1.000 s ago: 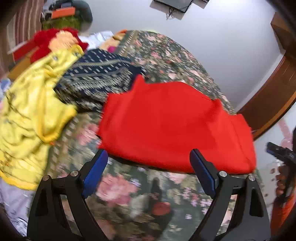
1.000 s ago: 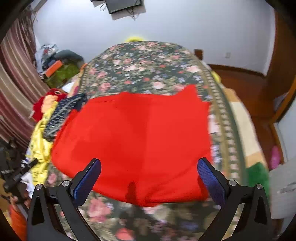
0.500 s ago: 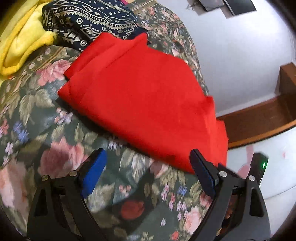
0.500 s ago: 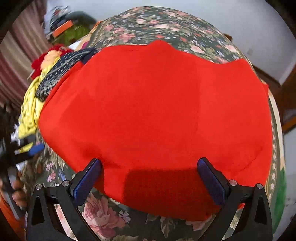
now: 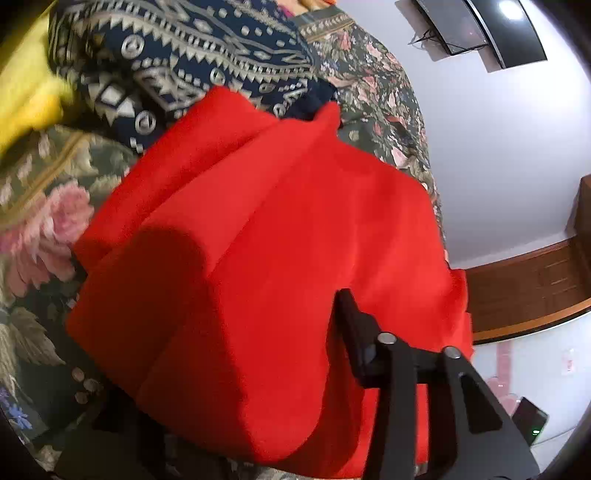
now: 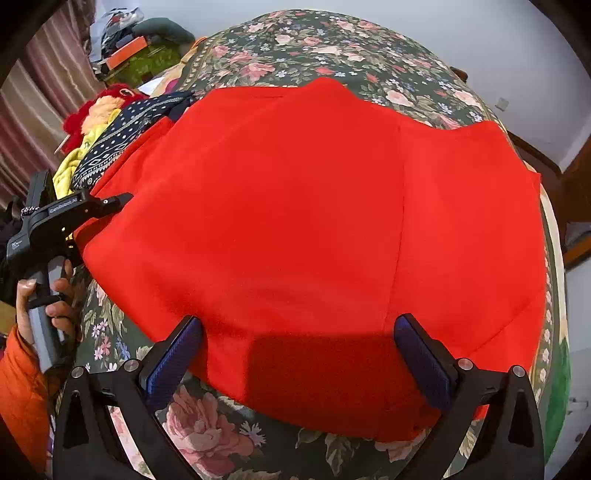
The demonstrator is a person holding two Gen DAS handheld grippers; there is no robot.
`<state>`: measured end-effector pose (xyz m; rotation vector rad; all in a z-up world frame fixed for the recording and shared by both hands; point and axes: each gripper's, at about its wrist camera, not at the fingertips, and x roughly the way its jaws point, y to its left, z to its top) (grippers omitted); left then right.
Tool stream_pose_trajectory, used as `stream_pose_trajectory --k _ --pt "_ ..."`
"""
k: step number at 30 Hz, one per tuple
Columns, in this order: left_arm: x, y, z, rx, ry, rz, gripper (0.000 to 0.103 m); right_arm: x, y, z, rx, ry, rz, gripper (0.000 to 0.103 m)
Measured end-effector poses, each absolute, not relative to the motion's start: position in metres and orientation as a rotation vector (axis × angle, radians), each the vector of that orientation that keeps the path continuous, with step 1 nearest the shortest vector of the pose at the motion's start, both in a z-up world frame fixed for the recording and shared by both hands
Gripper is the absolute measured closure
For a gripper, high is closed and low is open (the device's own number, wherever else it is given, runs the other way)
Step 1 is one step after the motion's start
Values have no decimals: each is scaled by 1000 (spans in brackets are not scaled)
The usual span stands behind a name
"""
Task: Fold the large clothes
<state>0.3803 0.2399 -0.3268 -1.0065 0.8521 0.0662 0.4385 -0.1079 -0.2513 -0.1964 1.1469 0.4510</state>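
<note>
Two grippers on one red fleece-like garment (image 6: pixel 306 229), spread flat across floral bedspread (image 6: pixel 332 48); laid wide presumably so next fold can be taken from near hem.

Right wrist view, bottom of frame: right gripper (image 6: pixel 297 354) pointed steeply down over near hem, jaws wide, blue pads straddling cloth edge, nothing pinched; whether tips touch fabric unclear. Shadow patch on cloth between the pads.

Left edge of same view: left gripper (image 6: pixel 107 202) at garment's left corner, held by hand (image 6: pixel 44 295) in orange sleeve (image 6: pixel 18 398). Jaws just been closing, now narrow, red cloth between them. Left wrist view, lower half: thick folded roll of red fabric bulging over the lower-left finger, only right finger (image 5: pixel 354 332) visible. Reads as clamped on corner, likely to lift and carry it over.

Farther, upper left in both views: navy patterned cloth (image 5: pixel 192 62) just beside and partly under garment's far-left corner, yellow fabric (image 5: pixel 26 92) beyond, pile pushed aside, probably waiting its turn. Top right of left wrist view: dark wall-mounted screen (image 5: pixel 480 29) on white wall.
</note>
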Motion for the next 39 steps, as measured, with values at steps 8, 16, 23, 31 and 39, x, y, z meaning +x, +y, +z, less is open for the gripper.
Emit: stream_pose_trajectory --k 8,16,23,31,39 --pt "363 239 -273 -864 727 140 88 430 -97 -219 -154 1121 501 0" --pt "316 245 -206 -692 569 170 89 435 -45 -192 -117 1056 579 0" --pt "290 241 -176 -542 508 231 89 442 31 -235 -218 1135 634 0" --pt "298 225 -180 -490 535 251 90 446 45 -278 -253 1212 637 0" --pt "321 188 -141 -457 495 178 90 449 -17 -224 -112 1161 703 0"
